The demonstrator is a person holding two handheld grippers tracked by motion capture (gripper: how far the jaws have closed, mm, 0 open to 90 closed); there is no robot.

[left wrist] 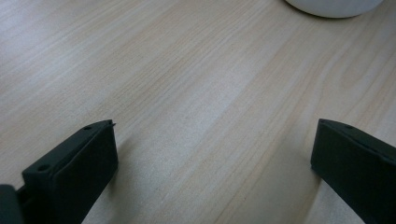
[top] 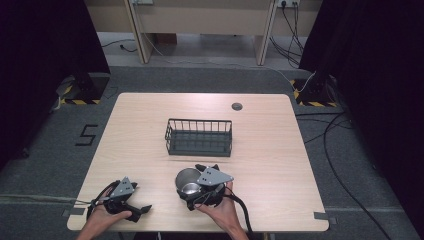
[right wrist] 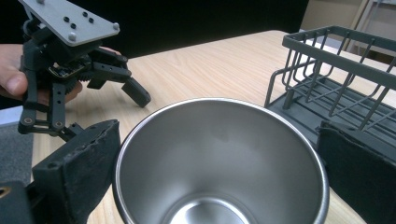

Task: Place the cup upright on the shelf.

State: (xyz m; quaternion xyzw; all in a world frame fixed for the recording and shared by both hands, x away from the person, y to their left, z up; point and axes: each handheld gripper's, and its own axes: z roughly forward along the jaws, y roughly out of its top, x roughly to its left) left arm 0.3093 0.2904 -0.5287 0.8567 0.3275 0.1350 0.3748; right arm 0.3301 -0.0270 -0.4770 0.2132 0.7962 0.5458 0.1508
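Nearest the high camera, two hands come in at the desk's (top: 260,130) front edge, each holding a tool. On the left, the left tool (top: 142,209) rests low by the front corner, its jaws spread wide with bare wood between them, as the left gripper view (left wrist: 212,154) shows; it holds nothing. To its right, the right tool (top: 192,186) sits at a steel cup (top: 186,180), which stands upright on the desk just in front of a dark wire basket (top: 199,136). In the right gripper view the cup (right wrist: 219,158) fills the gap between the two black jaws, its open mouth facing up; the left jaw pad lies against the rim, while whether the right jaw touches cannot be told, so a firm grip cannot be confirmed. The basket (right wrist: 336,79) stands just beyond the cup, near mid-desk, apart from it.
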